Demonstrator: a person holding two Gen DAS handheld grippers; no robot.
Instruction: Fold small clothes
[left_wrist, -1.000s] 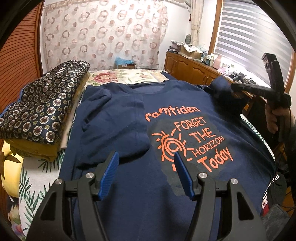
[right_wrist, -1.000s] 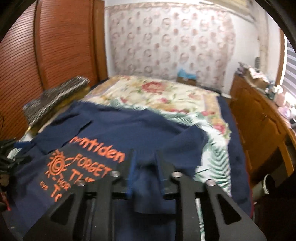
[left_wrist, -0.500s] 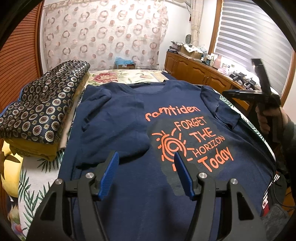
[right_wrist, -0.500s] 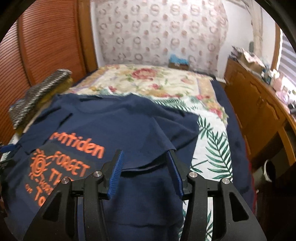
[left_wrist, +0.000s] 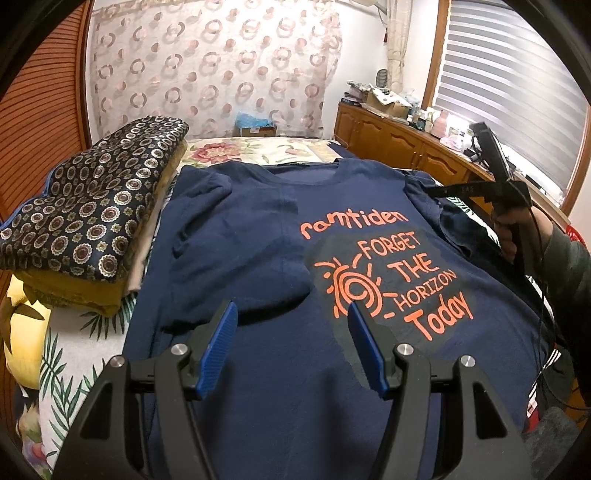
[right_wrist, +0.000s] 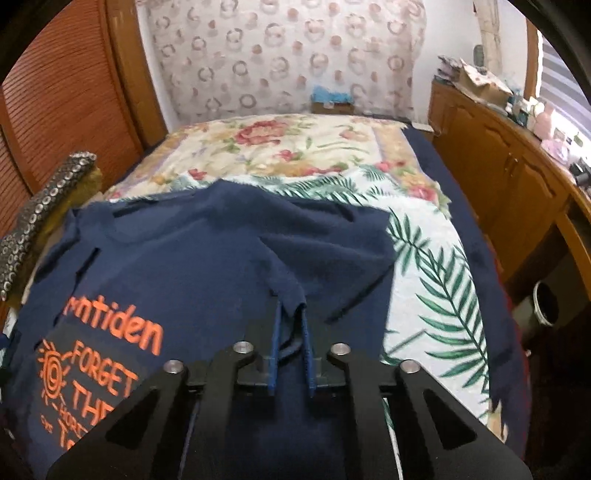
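while right hand-held gripper (right_wrist: 291, 328) pinches t-shirt (right_wrist: 192, 266) sleeve | left hand-held gripper (left_wrist: 290, 332) gapes above shirt front

T-shirt (left_wrist: 258, 369): navy knit cloth, matt; orange print (left_wrist: 388, 280) smooth. Left gripper (left_wrist: 290, 343): matt black plastic, ribbed blue pads (left_wrist: 218, 347), bright metal pins. Bedspread (right_wrist: 424, 266): printed cloth. Cabinet (right_wrist: 509, 184): glossy varnished wood.

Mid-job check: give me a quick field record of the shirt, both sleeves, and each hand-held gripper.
garment: navy T-shirt, print side up on the bed
left sleeve: folded in over the chest
right sleeve: pinched and lifted, not folded
left hand-held gripper: open, above the shirt, holding nothing
right hand-held gripper: shut on right sleeve
beside shirt: folded patterned fabric stack
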